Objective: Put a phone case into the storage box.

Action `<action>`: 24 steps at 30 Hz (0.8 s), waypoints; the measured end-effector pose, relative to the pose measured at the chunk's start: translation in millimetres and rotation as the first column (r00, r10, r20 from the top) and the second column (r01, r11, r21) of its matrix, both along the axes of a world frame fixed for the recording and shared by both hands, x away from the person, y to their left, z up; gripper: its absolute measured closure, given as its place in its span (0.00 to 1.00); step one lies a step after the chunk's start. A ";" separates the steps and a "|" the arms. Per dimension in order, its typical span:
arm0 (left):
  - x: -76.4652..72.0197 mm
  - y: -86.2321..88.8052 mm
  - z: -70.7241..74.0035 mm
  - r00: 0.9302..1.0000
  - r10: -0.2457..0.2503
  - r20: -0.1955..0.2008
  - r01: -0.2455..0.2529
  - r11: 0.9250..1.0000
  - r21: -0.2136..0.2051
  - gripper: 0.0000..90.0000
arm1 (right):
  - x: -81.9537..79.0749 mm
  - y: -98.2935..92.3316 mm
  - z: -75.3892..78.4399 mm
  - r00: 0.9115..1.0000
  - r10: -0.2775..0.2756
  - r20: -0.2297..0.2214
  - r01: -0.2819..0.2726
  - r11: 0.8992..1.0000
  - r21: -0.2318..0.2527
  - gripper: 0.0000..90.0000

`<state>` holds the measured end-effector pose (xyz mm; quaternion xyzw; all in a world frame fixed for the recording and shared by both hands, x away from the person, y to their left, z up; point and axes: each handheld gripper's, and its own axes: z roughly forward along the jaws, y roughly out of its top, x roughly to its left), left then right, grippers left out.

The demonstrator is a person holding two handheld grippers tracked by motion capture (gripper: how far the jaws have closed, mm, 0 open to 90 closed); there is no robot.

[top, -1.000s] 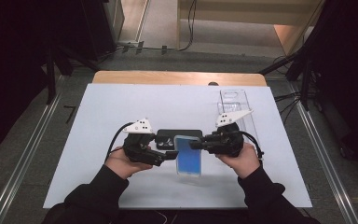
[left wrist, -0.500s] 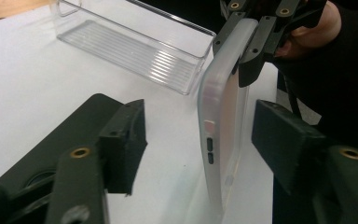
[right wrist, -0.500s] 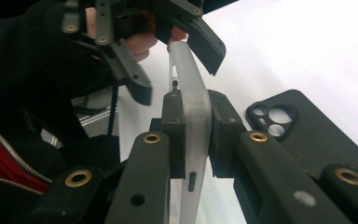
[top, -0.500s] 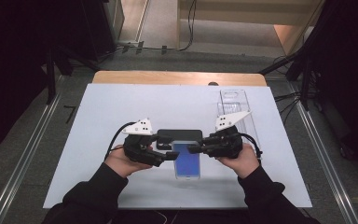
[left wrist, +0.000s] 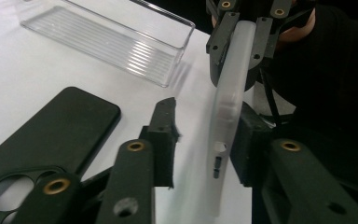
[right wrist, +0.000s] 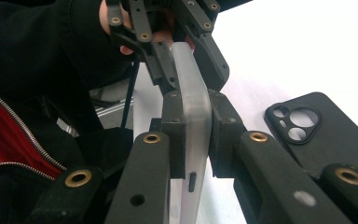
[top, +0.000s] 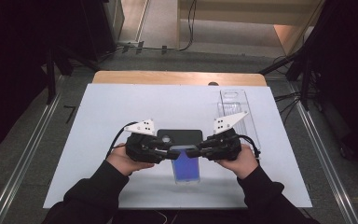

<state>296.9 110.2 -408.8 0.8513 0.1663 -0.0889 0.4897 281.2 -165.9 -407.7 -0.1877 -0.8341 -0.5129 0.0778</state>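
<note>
Frosted case held up between both grippers; black case not yet handled.

Low centre of the high view: the translucent frosted phone case with a blue face (top: 185,164) is held edge-on just above the white tabletop (top: 98,121). The right gripper (right wrist: 196,135) has both pads clamped on one long edge. The left gripper (left wrist: 200,140) has just been closing; the case stands between its jaws, one pad touching, the other standing off, so no grip yet. Judged: transfer or fitting under way, not complete. Just behind lies the flat black phone case with a camera cut-out (top: 179,137), untouched. Upper right, an empty clear ribbed plastic tray (top: 235,109). Beyond, the wooden table edge (top: 177,78), grey floor, cables, dark surroundings.
</note>
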 end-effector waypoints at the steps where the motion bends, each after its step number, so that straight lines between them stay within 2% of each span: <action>1: 0.1 -0.2 -0.3 1.000 -0.009 -0.010 0.009 1.000 -0.002 0.76 | 0.1 0.3 -0.2 1.000 0.001 0.000 -0.001 1.000 0.001 0.85; 3: -0.3 -0.4 -0.5 1.000 -0.025 -0.011 0.025 1.000 -0.002 0.81 | 0.6 0.7 -0.7 1.000 0.007 0.001 -0.007 1.000 0.002 0.85; 6: -2.8 -1.2 0.4 0.999 -0.050 0.009 0.050 0.999 0.002 0.87 | 1.2 0.9 -1.3 1.000 0.016 -0.010 -0.016 1.000 0.003 0.85; 9: -4.1 -1.4 1.6 0.998 -0.062 0.021 0.063 0.998 -0.001 0.88 | 1.9 0.6 -1.9 0.999 0.029 -0.014 -0.029 1.000 0.008 0.85; 14: -5.5 -1.8 3.8 0.997 -0.081 0.003 0.081 0.997 -0.005 0.90 | 2.0 0.2 -2.2 0.999 0.043 -0.013 -0.043 0.999 0.012 0.85; 19: -4.6 -2.3 5.8 0.999 -0.053 -0.010 0.053 0.999 -0.003 0.90 | 3.1 -1.1 -2.4 0.999 0.034 -0.020 -0.034 0.999 0.019 0.84; 21: -3.7 -2.2 7.3 0.999 -0.045 -0.022 0.045 0.999 0.009 0.90 | 3.9 -1.4 -2.4 0.999 0.028 -0.044 -0.027 0.999 0.024 0.82; 24: -3.5 -1.5 8.7 0.999 -0.031 -0.031 0.032 0.999 0.010 0.90 | 4.8 -3.7 -1.4 0.999 0.015 -0.046 -0.013 0.999 0.043 0.75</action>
